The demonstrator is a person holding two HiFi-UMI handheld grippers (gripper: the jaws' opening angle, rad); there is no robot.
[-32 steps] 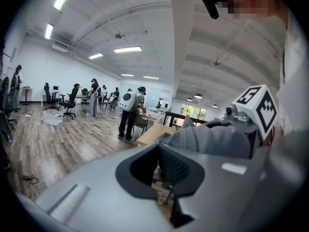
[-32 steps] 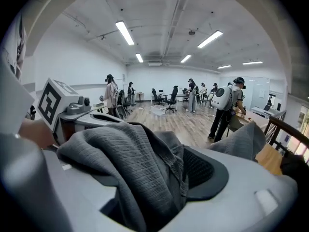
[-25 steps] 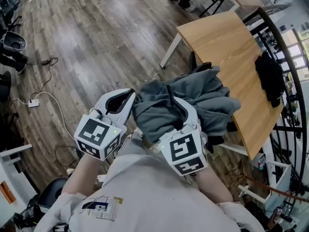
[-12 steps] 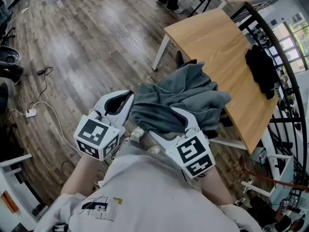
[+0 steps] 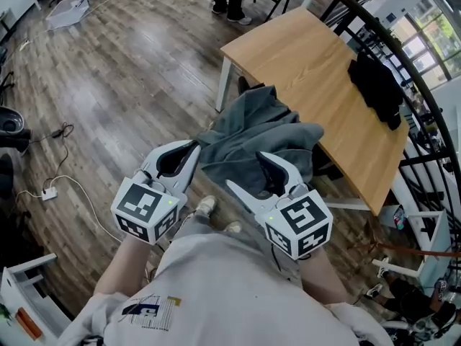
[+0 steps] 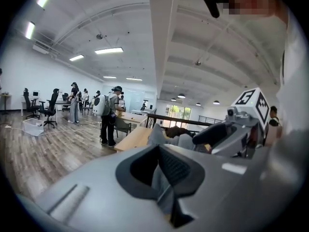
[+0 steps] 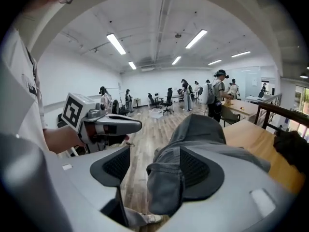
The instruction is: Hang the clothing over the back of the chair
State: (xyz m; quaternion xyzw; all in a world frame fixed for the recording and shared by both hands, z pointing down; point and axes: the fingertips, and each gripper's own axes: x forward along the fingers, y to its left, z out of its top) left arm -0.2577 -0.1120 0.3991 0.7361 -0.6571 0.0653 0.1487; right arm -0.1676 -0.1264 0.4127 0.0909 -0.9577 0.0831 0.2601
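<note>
- Left gripper [image 5: 189, 150]: clenched on an edge of the grey clothing [image 5: 252, 132], with fabric pinched between both fingers.
- Right gripper [image 5: 248, 173]: released, jaws wide but just closing slightly. Holds a fold of clothing between them, draped over the right-hand finger [image 7: 203, 170] and clear of the other.
- Rest of the clothing: bunched just beyond both sets of fingertips, beside the near edge of the wooden table [image 5: 302, 56].

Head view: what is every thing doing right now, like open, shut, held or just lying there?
grey clothing, bunched up, held up by the grippers
left gripper, shut on the grey clothing
right gripper, open, jaws just closing a little, grey clothing draped between them
black clothing, lying crumpled on the table
table, standing upright
</note>
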